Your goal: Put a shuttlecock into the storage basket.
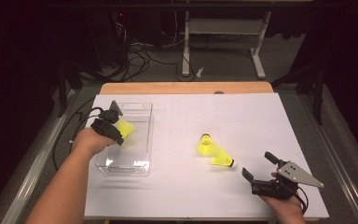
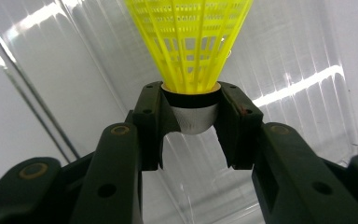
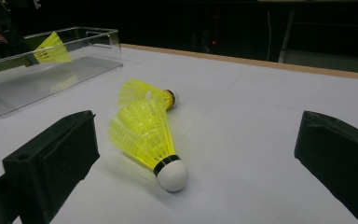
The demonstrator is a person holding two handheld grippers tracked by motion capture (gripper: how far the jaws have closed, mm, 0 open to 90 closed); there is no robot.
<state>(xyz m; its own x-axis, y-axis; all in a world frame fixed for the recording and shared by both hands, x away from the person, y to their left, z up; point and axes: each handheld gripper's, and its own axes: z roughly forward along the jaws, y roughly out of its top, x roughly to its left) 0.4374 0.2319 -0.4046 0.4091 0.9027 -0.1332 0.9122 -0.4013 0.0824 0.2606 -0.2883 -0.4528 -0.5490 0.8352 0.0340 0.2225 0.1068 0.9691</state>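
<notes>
My left gripper (image 1: 116, 129) hangs over the clear plastic tray (image 1: 142, 140) at the table's left. It is shut on the white cork of a yellow shuttlecock (image 2: 189, 42), whose skirt points away from the jaws toward the tray floor (image 2: 298, 70). Two more yellow shuttlecocks lie on the white table right of centre, one (image 1: 206, 144) upright on its skirt and one (image 1: 222, 159) on its side. My right gripper (image 1: 258, 164) stands open near the front right edge. The nearer shuttlecock (image 3: 144, 133) lies just ahead of its wide jaws, the other shuttlecock (image 3: 142, 93) behind it.
The tray (image 3: 93, 46) has nothing on its floor. White paper covers the table (image 1: 191, 196), with a wooden edge at the back. Cables and a table frame stand on the dark floor beyond.
</notes>
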